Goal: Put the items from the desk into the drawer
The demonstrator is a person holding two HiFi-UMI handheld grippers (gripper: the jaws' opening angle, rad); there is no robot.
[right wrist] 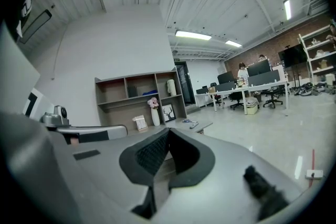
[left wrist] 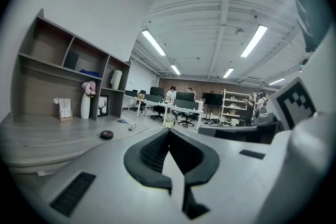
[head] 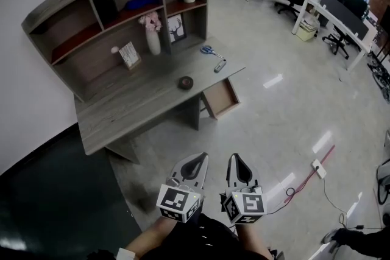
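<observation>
Only the head view shows the open drawer (head: 220, 98), under the right end of the desk (head: 122, 114). The scissors (head: 211, 50) and the black tape roll (head: 185, 83) lie on the desk top, well apart from the grippers. The left gripper view shows both, while the right gripper view shows only the scissors. The left gripper (head: 198, 158) and the right gripper (head: 235, 158) have their jaws pressed together, with nothing between them. The print on the small card (head: 129, 55) is too small to read.
</observation>
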